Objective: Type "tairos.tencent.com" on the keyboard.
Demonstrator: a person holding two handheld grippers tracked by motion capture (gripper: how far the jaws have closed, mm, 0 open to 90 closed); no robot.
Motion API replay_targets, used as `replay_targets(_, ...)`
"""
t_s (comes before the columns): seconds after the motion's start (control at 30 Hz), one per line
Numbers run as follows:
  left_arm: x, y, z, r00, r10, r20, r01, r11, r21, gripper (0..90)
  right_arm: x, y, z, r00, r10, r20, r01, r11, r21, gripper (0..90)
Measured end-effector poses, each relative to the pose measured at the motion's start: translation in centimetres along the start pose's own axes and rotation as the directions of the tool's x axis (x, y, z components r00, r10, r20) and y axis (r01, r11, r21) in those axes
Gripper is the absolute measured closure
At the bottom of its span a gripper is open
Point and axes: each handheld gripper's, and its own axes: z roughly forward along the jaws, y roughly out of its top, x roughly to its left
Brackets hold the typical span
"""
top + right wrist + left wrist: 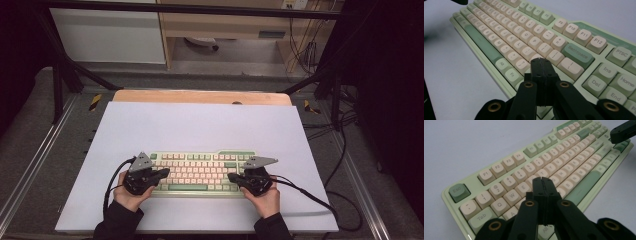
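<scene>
A green and cream keyboard [200, 171] lies near the front of the white table top [200, 125]. My left gripper [165, 173] hovers over the keyboard's left end, jaws pressed together, tips above the keyboard [564, 160] near the letter keys; the left gripper [543, 179] holds nothing. Over the right end my right gripper [231, 176] is likewise shut, and in the right gripper view the right gripper [539, 60] sits just above the keyboard [524, 32] near the Enter and Backspace area. Whether either tip touches a key I cannot tell.
The white sheet rests on a wooden table [200, 96] inside a black frame. Cables [320, 197] trail off the right gripper across the sheet's right side. The other gripper's black jaw [622, 132] pokes in at the top right of the left gripper view.
</scene>
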Motion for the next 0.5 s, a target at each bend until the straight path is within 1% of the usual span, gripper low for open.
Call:
replay_targets(0.3, -0.3, 0.9, 0.9, 1.0, 0.006, 0.002, -0.006, 1.0, 0.007, 90.0, 0.1, -0.1, -0.1, 1.0, 0.004, -0.003, -0.004, 1.0, 0.008, 90.0)
replay_targets(0.5, -0.6, 1.3, 2.0, 0.9999, 0.009, 0.004, -0.009, 0.9997, 0.022, 90.0, 0.1, -0.1, -0.1, 1.0, -0.008, -0.001, 0.008, 1.0, 0.006, 90.0)
